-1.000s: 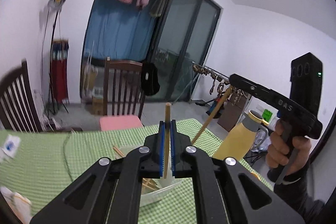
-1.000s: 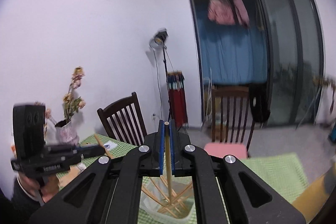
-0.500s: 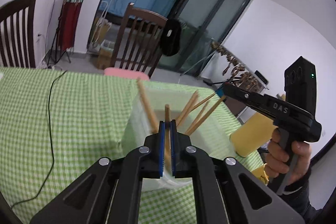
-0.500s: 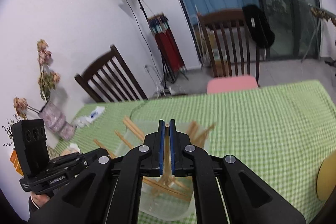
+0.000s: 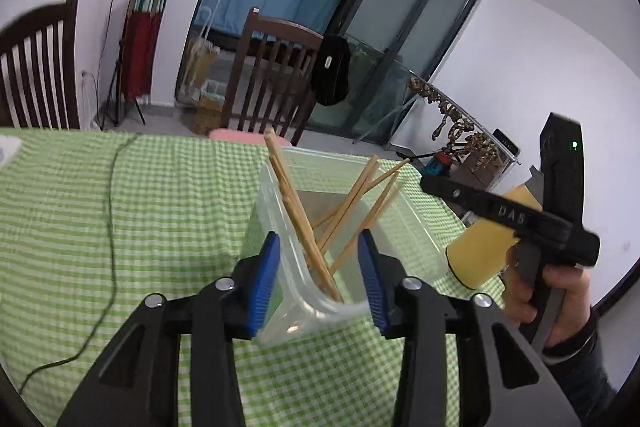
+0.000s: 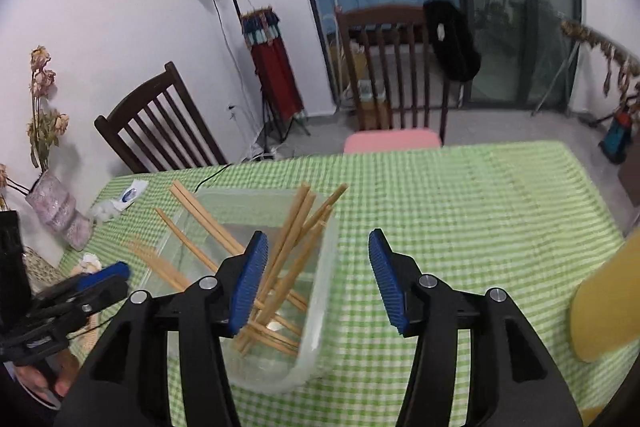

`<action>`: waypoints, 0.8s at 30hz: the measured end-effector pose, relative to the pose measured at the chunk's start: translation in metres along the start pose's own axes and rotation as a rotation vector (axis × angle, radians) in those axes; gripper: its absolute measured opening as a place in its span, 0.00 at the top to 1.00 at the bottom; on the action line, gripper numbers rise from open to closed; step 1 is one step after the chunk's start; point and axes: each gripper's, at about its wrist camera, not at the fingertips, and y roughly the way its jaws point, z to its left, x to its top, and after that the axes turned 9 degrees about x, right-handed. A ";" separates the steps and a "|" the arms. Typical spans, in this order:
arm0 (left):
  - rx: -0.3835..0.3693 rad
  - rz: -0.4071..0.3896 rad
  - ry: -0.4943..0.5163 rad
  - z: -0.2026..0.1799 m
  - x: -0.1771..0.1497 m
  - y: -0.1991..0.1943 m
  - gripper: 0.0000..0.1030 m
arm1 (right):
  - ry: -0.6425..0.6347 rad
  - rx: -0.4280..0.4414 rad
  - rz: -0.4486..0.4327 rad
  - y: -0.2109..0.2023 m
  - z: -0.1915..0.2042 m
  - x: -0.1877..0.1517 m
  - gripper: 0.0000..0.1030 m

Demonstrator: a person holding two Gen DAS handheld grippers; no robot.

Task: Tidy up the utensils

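Left wrist view
Left tongs: jaws apart at a middling gap, having just been opening; nothing is pinched. The near corner of the clear container and the lower ends of some chopsticks sit between the blue pads, which press on neither.
Chopsticks: a loose bundle stands slanted in the container, tips fanning out over its far and side rims.
Container: on the green checked counter, nearer its right edge than its left.
Right tongs from here: held by a hand off the right edge, nose reaching toward the container; I cannot tell their gap in this view.
Beside: a yellow cylinder just right of the container.

Right wrist view
Right tongs: jaws moderately wide, also just opened, empty. The left pad hangs over the container's mouth, the right pad over bare cloth.
Chopsticks: crossed inside the container, several leaning on its left rim.
Left tongs: at the lower left of the frame, low by the counter's left edge.

Handling
Chopsticks: likely light, stiff and smooth, so apt to roll or swivel in a pinch. Best taken crosswise around mid-length.
Container: thin, clear plastic, probably light and easily tipped by a nudge from leaning sticks.
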 end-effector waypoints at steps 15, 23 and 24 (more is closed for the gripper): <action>0.219 -0.194 0.192 -0.005 -0.039 -0.131 0.28 | -0.120 -0.203 -0.119 -0.123 -0.005 -0.036 0.35; 0.328 -0.296 0.194 -0.005 -0.065 -0.194 0.15 | -0.157 -0.259 -0.193 -0.179 0.004 -0.076 0.24; 0.329 -0.307 0.200 -0.008 -0.068 -0.201 0.14 | -0.167 -0.262 -0.202 -0.183 0.007 -0.080 0.23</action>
